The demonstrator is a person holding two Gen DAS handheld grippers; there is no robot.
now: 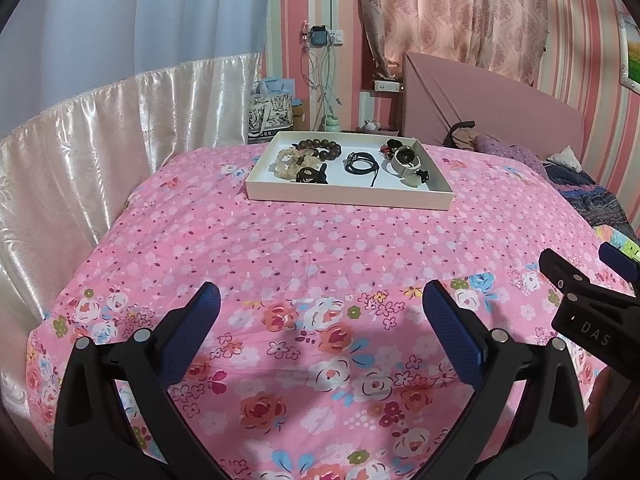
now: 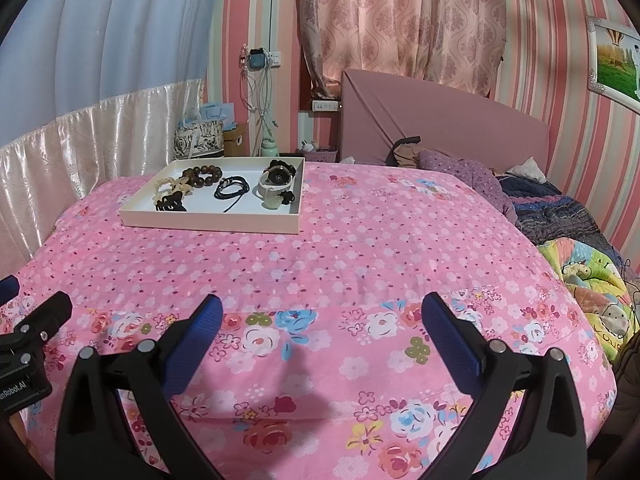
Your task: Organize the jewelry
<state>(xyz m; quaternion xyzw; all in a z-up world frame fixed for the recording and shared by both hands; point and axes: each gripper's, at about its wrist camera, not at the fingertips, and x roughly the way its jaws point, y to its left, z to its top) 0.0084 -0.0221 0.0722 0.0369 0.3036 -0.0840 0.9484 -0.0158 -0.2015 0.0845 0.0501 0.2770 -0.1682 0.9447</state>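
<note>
Blue pads line both grippers, and each one hangs released and empty over the near end of the bed, fingers spread wide. The left gripper (image 1: 320, 312) hovers above the big rose print of the pink bedspread (image 1: 304, 248), and the right gripper (image 2: 322, 320) does the same just beside it, its black body showing at the right edge of the left wrist view. Farther out, past the band of small flowers, a shallow white tray (image 1: 348, 194) lies flat on the bedspread near the far edge of the bed. Inside it, at the left, a dark wooden bead bracelet (image 1: 319, 147) lies against a pale bead bracelet (image 1: 289, 159), with a black hair clip (image 1: 312, 175) in front of them. A coiled black cord (image 1: 362, 159) lies in the middle of the tray, apart from both groups. At the right a watch (image 1: 404, 159) sits with a pale green pendant (image 1: 414, 180) just in front of it. Behind the tray stand a pink headboard (image 1: 500, 100) and a patterned curtain (image 1: 452, 12); crumpled blankets (image 2: 568, 216) lie to the right.
</note>
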